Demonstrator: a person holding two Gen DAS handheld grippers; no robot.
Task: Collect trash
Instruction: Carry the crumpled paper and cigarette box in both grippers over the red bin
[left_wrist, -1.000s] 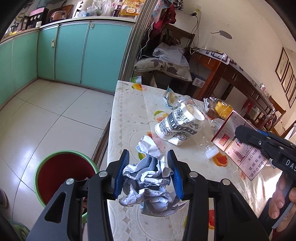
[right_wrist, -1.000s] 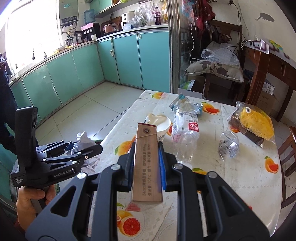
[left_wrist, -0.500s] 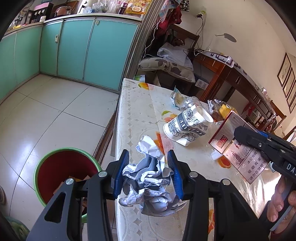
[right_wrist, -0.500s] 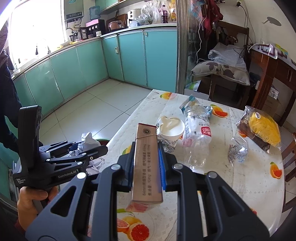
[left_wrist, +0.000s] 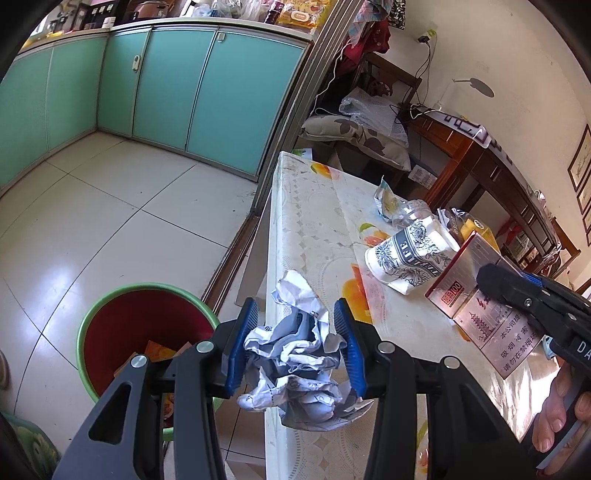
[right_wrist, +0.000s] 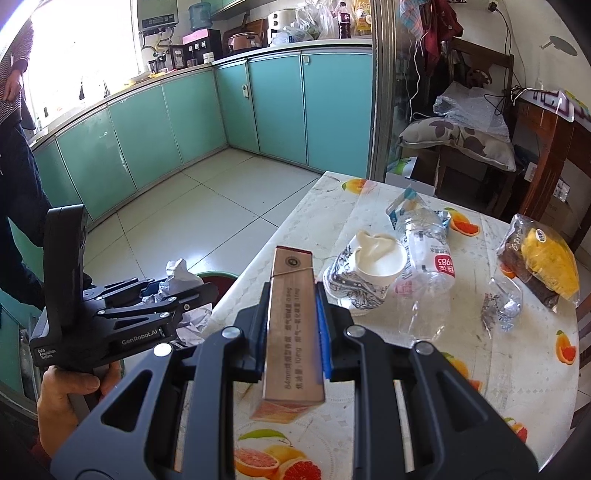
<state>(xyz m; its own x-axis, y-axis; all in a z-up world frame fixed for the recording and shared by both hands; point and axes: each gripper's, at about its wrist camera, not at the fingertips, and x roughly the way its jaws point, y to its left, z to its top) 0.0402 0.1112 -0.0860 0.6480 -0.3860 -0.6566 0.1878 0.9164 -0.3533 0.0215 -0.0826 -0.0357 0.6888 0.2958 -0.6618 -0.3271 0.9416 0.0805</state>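
Note:
My left gripper (left_wrist: 295, 332) is shut on a crumpled wad of white paper (left_wrist: 295, 354), held over the table's left edge. Below and to its left on the floor stands a green bin with a red inside (left_wrist: 144, 332), with some scraps at its bottom. My right gripper (right_wrist: 291, 317) is shut on a flat cigarette carton (right_wrist: 293, 332), held edge-up above the table; the left wrist view shows that carton (left_wrist: 487, 325) at the right. In the right wrist view the left gripper (right_wrist: 173, 295) with its paper wad (right_wrist: 177, 273) is at the left, over the bin's rim (right_wrist: 218, 275).
On the table with the fruit-print cloth (right_wrist: 517, 369) lie a tipped patterned paper cup (right_wrist: 365, 273), a crushed clear bottle (right_wrist: 428, 273), a clear wrapper (right_wrist: 502, 302), a yellow snack bag (right_wrist: 543, 262) and a small wrapper (left_wrist: 388, 199). Teal cabinets line the far walls. A person stands at the left edge (right_wrist: 14, 147).
Both grippers have drifted left toward the table edge and the bin, each keeping its load. The bin now shows more of its inside in the left wrist view.

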